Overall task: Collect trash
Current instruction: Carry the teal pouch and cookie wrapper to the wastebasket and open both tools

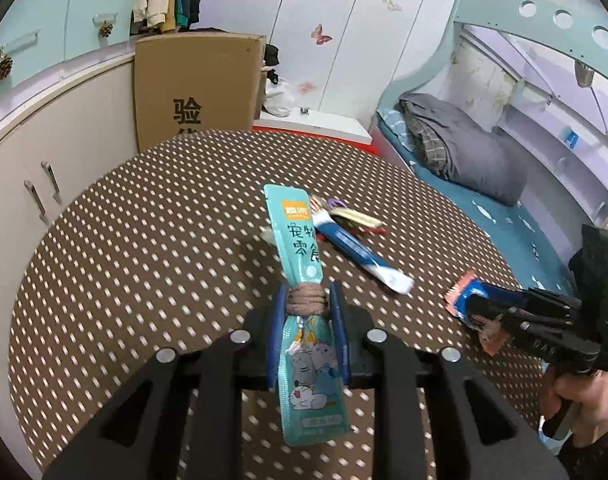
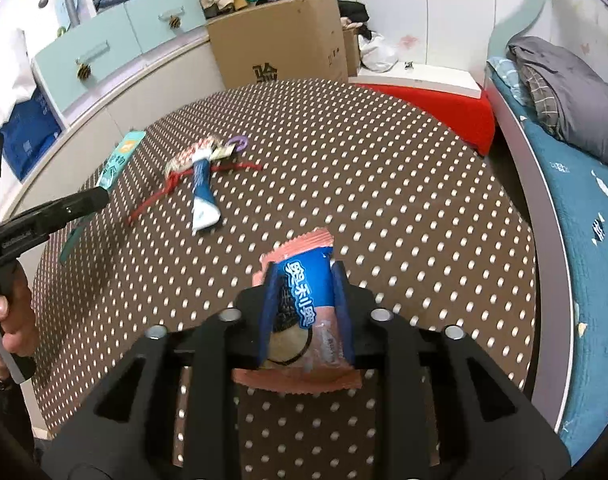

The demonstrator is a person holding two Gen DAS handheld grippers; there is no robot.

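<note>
My left gripper [image 1: 307, 300] is shut on a teal snack pouch [image 1: 300, 248] with a brown cord wound round its middle, held above the brown dotted table [image 1: 144, 240]. My right gripper [image 2: 302, 280] is shut on a blue and pink Oreo wrapper [image 2: 304, 296], also above the table. The wrapper also shows in the left wrist view [image 1: 461, 296]. A blue and white tube wrapper [image 1: 359, 254] lies mid-table beside a small pile of wrappers [image 1: 343, 216]. The right wrist view shows the tube wrapper [image 2: 203, 196], the pile [image 2: 208, 152] and a red string [image 2: 160, 196].
A large cardboard box [image 1: 196, 88] stands behind the table. Cabinets [image 1: 44, 160] run along the left. A bed [image 1: 483, 200] with a grey blanket lies to the right. A red stool with a white top [image 2: 443, 96] sits past the table's far edge.
</note>
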